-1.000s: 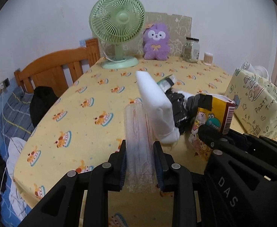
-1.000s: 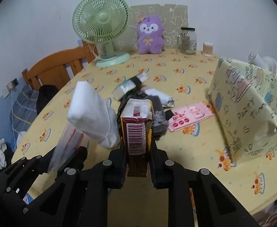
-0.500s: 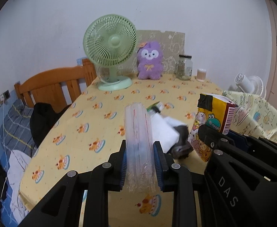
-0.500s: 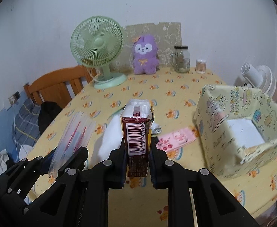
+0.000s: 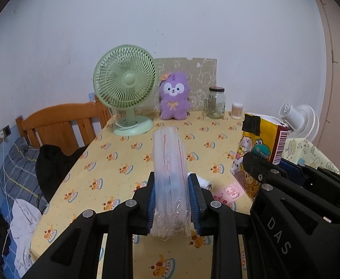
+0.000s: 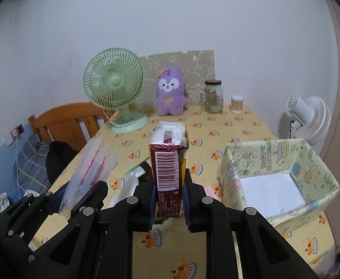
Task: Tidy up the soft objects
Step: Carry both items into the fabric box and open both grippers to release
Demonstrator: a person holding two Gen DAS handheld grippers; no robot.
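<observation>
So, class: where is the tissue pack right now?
Right wrist view, centre: the tissue pack is clamped upright in the right gripper, above the table, left of the patterned box.

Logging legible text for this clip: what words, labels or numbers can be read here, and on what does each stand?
"DAS": on the black body of the right tool, seen from the left wrist view.
"6970070941555", roughly: digits beside the barcode on the tissue pack; not all certain.
Small print under the barcode: too small to read.
Lettering on the patterned fabric box: too distorted to read.
Pink card: print blurred.
</observation>
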